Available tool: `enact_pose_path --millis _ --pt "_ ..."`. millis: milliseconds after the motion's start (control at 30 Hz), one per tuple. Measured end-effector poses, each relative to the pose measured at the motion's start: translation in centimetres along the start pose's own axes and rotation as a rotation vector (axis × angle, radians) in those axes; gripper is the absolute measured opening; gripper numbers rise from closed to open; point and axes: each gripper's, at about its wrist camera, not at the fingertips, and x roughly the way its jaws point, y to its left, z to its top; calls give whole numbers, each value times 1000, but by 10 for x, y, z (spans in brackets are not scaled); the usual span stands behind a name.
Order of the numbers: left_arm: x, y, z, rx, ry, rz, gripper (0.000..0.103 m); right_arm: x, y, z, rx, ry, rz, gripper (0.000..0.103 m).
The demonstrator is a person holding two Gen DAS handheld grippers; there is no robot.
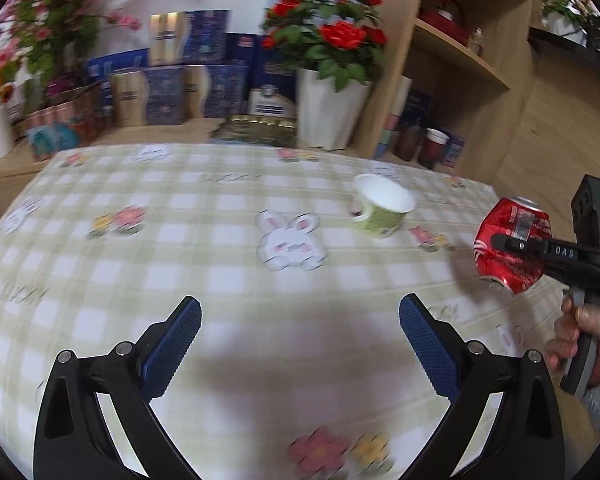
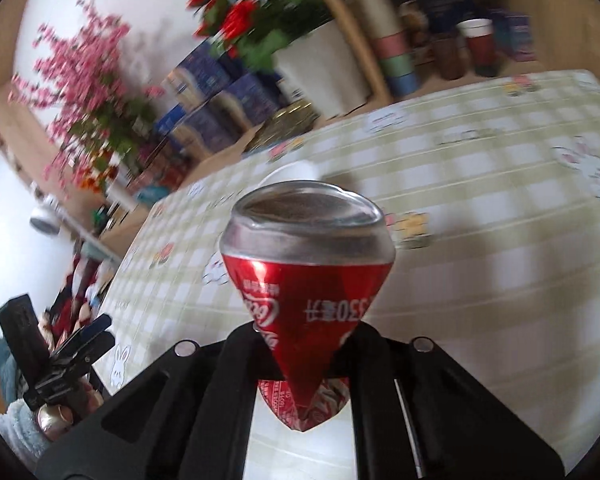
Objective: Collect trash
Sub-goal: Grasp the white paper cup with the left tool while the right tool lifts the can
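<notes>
A crushed red cola can (image 2: 304,280) is pinched in my right gripper (image 2: 302,344), held above the checked tablecloth; it also shows at the right of the left wrist view (image 1: 512,244), clamped by the right gripper (image 1: 500,242). A green paper cup with a white inside (image 1: 382,208) lies tilted on the table, left of the can; its white rim (image 2: 290,172) peeks out behind the can in the right wrist view. My left gripper (image 1: 300,312) is open and empty above the cloth, nearer than the cup. It also appears at the lower left of the right wrist view (image 2: 96,332).
The table (image 1: 140,280) has a green-white checked cloth with rabbit and flower prints. Behind it stand a white pot of red roses (image 1: 328,108), several blue boxes (image 1: 204,80), pink flowers (image 1: 56,12) and a wooden shelf (image 1: 460,52) with cups (image 1: 432,148).
</notes>
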Motion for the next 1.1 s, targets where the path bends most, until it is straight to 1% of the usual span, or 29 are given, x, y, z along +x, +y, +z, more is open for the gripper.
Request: enact_pose_path --millis 67,167,200,233,300,400,500,567,667,733,833,867,900,933,1000,1033,1100 --pt "29 -23 18 62 23 -49 97 -10 -8 1 8 -14 -20 7" --pt "62 -48 38 137 50 -75 97 -20 -16 3 20 -32 -22 7" --pt "77 -57 46 152 74 -79 97 -24 -19 2 24 -42 -20 7" --pt "90 -64 53 161 87 -65 97 -27 -21 3 29 -49 -20 7" --pt "111 -76 60 178 117 -62 97 -36 -28 2 42 -63 -16 7" --pt "139 -90 68 180 146 -18 97 -46 -36 2 55 -73 -8 7" --pt "162 -98 74 160 174 -31 97 -52 -40 3 50 -78 -12 7" --pt "175 -103 76 168 183 -11 97 -58 -46 3 58 -86 -14 7" --pt "191 -110 80 197 187 37 97 -63 -52 2 66 -90 -22 7" --pt "201 -112 83 199 192 61 97 -65 -55 1 66 -92 -27 7" --pt "213 -104 88 142 207 96 97 -67 -61 -1 75 -89 -30 7" --pt "216 -100 89 113 218 76 97 -67 -63 -2 78 -86 -31 7" --pt "218 -98 90 93 225 54 82 -67 -64 -4 83 -83 -32 7" --pt "217 -96 91 79 233 31 78 -67 -65 -5 87 -82 -35 7" --pt "211 -98 90 104 229 29 76 -67 -66 -9 91 -78 -36 7" --pt "205 -100 89 138 217 20 76 -66 -66 -11 93 -75 -35 7" --pt "193 -105 85 195 197 26 74 -65 -64 -15 97 -70 -32 7"
